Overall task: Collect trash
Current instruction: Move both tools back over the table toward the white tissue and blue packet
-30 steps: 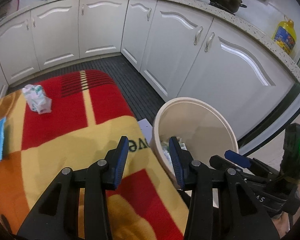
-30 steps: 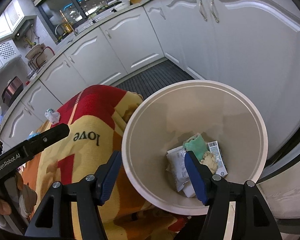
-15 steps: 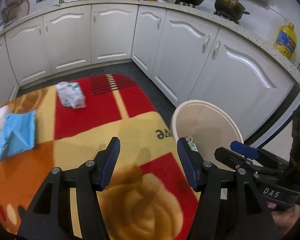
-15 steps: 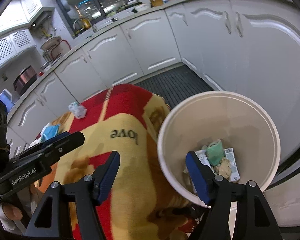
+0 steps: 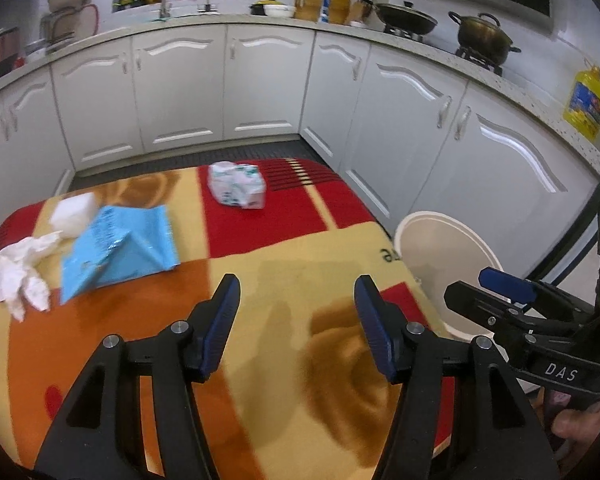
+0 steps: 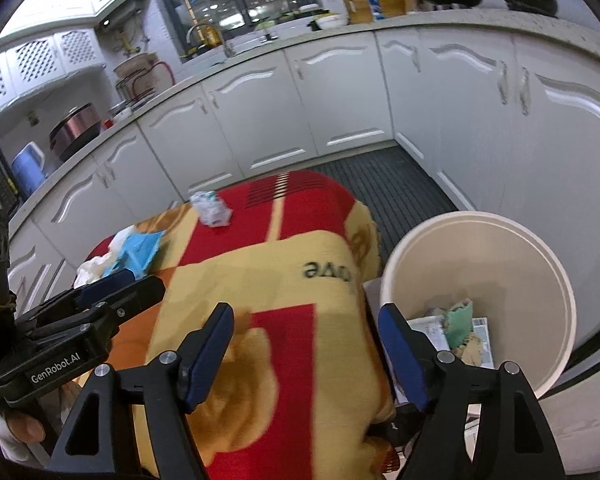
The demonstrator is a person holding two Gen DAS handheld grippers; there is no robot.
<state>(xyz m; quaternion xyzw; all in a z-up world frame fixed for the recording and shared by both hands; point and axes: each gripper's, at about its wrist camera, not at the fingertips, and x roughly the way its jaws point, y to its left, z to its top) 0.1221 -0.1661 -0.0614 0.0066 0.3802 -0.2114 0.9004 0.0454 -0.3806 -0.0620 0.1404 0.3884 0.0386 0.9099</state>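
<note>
Blue wrapper (image 5: 118, 250) beyond open jaws

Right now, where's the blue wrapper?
In the left wrist view the blue wrapper lies on the blanket's left side, beside the crumpled white tissue, well left of the bin.
</note>
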